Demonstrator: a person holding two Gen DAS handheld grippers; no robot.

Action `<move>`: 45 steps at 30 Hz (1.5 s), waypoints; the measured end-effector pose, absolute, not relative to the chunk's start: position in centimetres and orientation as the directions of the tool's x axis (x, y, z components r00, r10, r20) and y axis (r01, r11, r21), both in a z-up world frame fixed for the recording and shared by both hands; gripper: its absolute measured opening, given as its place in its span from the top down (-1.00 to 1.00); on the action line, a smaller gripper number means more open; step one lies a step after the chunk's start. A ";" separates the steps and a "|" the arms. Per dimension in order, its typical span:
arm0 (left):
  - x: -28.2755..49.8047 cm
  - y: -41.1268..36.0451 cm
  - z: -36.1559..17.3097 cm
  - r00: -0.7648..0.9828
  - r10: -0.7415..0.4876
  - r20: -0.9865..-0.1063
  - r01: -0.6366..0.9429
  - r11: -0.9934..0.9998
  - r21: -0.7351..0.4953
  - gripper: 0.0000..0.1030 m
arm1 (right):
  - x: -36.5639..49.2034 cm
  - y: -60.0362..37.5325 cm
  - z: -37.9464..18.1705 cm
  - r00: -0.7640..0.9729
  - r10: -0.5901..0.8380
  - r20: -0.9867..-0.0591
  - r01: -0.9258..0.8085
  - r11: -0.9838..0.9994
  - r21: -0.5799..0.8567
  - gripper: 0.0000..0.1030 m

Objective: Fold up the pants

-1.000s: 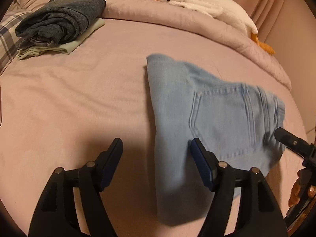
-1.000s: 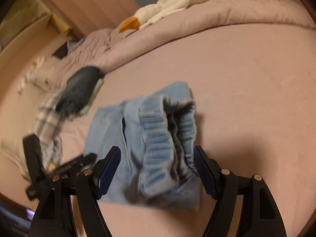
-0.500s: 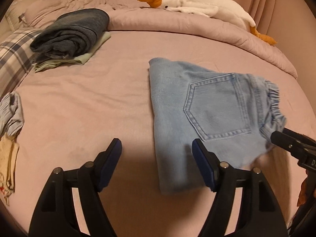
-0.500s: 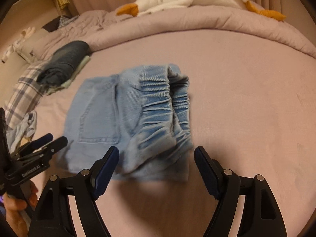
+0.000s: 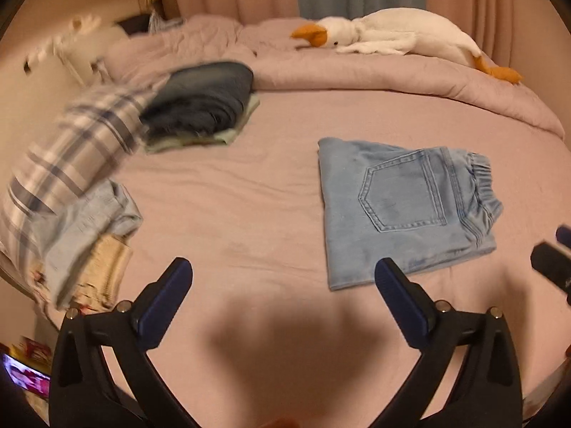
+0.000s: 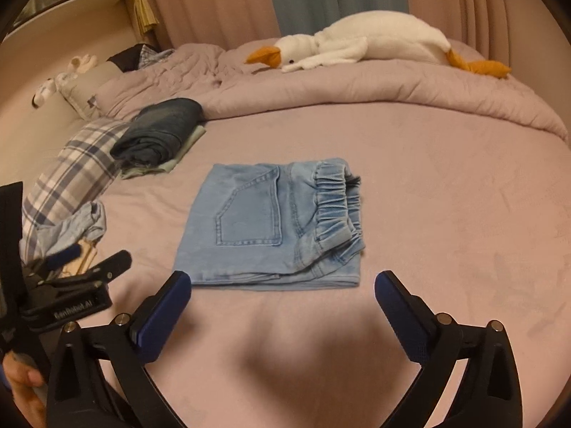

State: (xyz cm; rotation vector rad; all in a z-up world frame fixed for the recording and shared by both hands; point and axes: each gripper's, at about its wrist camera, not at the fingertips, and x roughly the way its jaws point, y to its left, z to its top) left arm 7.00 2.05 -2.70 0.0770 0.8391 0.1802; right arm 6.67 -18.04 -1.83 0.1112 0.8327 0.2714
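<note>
Pants [image 6: 271, 224] lie folded square mid-bed, at twelve o'clock from my right gripper [image 6: 282, 303]; both it and my left gripper [image 5: 283, 285] are opening, nothing between them. Folding looks finished; stacking by the dark pile [image 6: 160, 128] at ten o'clock likely follows

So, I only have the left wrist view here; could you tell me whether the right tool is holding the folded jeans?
Observer: No. In the right wrist view, the right tool has its jaws opening, and neither pad touches the folded jeans, which lie flat on the bed.
Operator: Thanks. How does the waistband end look?
Observer: The elastic waistband is bunched, and its layers gape slightly on the right.
Operator: And my left tool?
Observer: From the side, the left tool is well clear of the jeans with its jaws opening, and a hand grips it.
</note>
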 end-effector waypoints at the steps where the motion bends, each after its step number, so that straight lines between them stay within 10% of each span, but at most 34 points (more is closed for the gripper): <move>1: 6.4 2.1 -2.3 0.662 0.168 -0.731 -0.116 0.986 0.122 -0.99 | 6.2 -18.0 -1.5 0.645 0.281 -0.710 -0.198 0.960 0.200 -0.98; 45: 2.6 1.0 1.3 0.702 0.053 -0.710 -0.058 0.998 0.017 -0.99 | 2.1 -15.3 1.4 0.680 0.283 -0.676 -0.248 0.957 0.152 -0.98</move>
